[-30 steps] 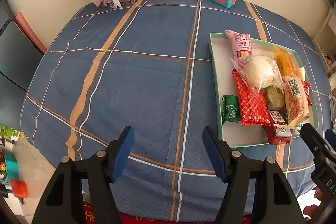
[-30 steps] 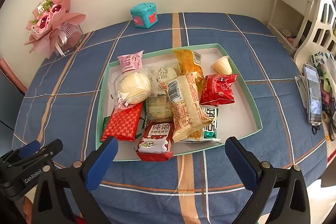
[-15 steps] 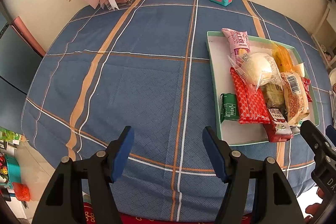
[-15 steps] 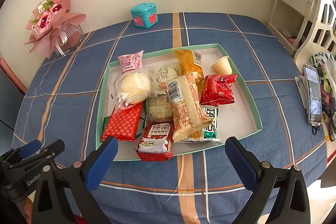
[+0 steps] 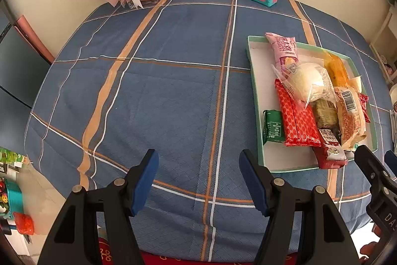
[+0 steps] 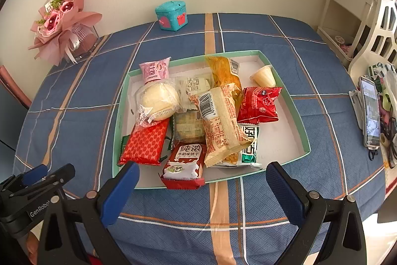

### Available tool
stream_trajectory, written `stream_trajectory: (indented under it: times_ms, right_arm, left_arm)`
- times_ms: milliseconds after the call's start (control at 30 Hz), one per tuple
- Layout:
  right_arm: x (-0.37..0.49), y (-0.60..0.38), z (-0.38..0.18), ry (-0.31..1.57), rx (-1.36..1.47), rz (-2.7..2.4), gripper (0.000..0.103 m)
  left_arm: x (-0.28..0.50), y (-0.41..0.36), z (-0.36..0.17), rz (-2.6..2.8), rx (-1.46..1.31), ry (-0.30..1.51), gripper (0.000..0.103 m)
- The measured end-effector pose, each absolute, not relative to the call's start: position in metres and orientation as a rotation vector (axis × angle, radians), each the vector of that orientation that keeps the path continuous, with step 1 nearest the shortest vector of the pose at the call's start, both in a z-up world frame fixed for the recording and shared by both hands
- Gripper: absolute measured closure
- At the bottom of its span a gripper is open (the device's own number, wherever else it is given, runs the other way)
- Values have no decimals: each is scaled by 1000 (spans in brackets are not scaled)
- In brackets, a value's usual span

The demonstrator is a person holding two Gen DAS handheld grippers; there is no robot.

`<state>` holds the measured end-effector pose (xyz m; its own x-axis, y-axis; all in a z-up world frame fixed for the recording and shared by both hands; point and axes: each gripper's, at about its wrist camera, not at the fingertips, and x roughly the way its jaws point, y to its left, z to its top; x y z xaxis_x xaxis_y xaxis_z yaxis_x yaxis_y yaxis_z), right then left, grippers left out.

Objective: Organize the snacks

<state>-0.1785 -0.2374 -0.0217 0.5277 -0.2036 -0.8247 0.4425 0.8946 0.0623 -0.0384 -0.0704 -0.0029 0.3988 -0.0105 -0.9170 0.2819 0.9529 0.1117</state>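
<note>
The green packet point(image 6: 249, 148) lies mostly hidden under the barcode-marked packet point(image 6: 220, 123). The cracker pack point(image 6: 188, 126) beside it is partly covered. The phone point(image 6: 371, 113) screen is too small to read.

**Bouquet, Toy Box and Phone Ring a Plaid-Covered Table**

A blue plaid tablecloth point(image 5: 173, 91), crossed by orange and white stripes, covers the table. At its far left edge a pink paper-wrapped rose bouquet point(image 6: 62, 26) stands against the cream wall. A small teal box with pink trim point(image 6: 171, 15) sits at the far edge. A phone point(image 6: 371, 111) lies at the right, near white shelving point(image 6: 347, 6).
</note>
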Motion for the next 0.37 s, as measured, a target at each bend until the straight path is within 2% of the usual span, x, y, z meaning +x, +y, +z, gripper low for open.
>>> stream_trajectory:
  times_ms: [367]
  right_arm:
    - [-179, -238, -22, 944, 281, -391, 0]
  left_arm:
    - [-40, -70, -1, -185, 274, 1131, 34]
